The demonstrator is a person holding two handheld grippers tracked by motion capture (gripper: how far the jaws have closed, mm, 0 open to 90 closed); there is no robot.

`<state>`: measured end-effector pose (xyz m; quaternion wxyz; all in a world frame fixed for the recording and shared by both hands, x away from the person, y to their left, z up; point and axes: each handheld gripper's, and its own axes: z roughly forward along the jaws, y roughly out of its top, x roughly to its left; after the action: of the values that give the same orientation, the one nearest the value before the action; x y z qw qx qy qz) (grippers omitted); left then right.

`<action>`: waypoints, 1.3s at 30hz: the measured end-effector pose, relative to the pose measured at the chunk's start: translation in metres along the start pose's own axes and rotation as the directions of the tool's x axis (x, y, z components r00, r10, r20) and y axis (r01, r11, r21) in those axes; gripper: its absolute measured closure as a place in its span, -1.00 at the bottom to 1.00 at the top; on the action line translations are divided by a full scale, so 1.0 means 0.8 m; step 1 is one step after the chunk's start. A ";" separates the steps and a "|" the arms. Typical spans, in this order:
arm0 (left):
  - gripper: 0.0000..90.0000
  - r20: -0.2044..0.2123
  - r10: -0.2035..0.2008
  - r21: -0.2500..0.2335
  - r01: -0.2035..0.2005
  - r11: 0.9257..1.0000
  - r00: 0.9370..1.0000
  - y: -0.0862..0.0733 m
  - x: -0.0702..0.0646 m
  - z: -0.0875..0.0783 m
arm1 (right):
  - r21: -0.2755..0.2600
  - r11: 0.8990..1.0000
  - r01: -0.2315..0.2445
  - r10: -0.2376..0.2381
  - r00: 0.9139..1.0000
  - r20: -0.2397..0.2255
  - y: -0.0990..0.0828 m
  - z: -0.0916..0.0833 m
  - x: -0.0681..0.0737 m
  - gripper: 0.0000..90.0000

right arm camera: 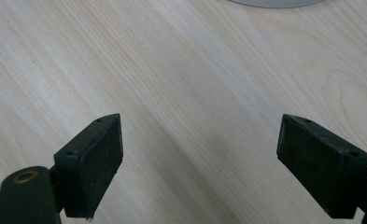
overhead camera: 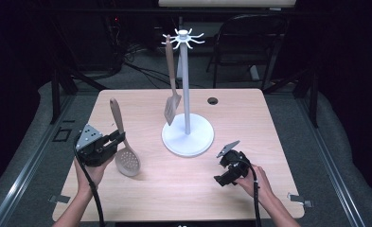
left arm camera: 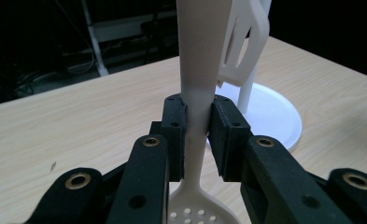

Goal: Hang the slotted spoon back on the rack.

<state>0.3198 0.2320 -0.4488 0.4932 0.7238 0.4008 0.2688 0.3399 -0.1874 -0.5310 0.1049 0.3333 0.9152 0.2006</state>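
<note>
Left gripper [overhead camera: 122, 137] clamped on the handle of a slotted spoon [overhead camera: 127, 161], jaws pressed against it from both sides. Seen in the left gripper view as a pale handle [left arm camera: 197, 93] running up between the two black jaws, with the perforated bowl [left arm camera: 200, 214] just below them, close to the camera. In the high view, spoon tilted, handle end up and away from the jaws, bowl hanging on the near side, low over the worktop [overhead camera: 250, 118]; touching the surface or not, cannot tell. Held by the left hand [overhead camera: 91, 172] near the left edge of the worktop.

Beyond the left jaws, a white stand [overhead camera: 187, 135] with a round base and an upright pole topped with hooks. Hanging from one hook, a spatula [overhead camera: 172, 106], blade down, just beside the pole and over the base. In the left gripper view, spatula blade [left arm camera: 244, 51] right behind the spoon handle, base [left arm camera: 274, 112] farther off to the right.

Right gripper [overhead camera: 221, 178] open, jaws set wide apart with nothing between them. Right gripper view [right arm camera: 200, 154] looking down on bare pale wood between the two black pads, edge of the stand base [right arm camera: 274, 2] at the far top. Held by the right hand [overhead camera: 257, 182] low on the worktop, near the base, well apart from the spoon
</note>
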 end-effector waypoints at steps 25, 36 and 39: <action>0.71 0.099 0.080 -0.001 -0.080 0.997 0.992 0.033 -0.040 0.044 | -0.015 0.999 -0.044 0.044 0.999 0.026 -0.008 -0.005 -0.008 -0.69; 0.71 0.122 0.085 -0.003 -0.085 0.996 0.989 0.045 -0.051 0.061 | -0.016 0.999 -0.042 0.043 0.999 0.027 -0.009 -0.006 -0.009 -0.69; 0.71 0.126 0.086 0.000 -0.087 0.996 0.988 0.050 -0.052 0.064 | -0.021 0.999 -0.046 0.047 0.999 0.021 -0.009 -0.006 -0.008 -0.69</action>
<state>0.3505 0.1638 -0.4306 0.5035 0.7574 0.3376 0.2426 0.3395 -0.1980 -0.5294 0.1133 0.3555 0.9040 0.2088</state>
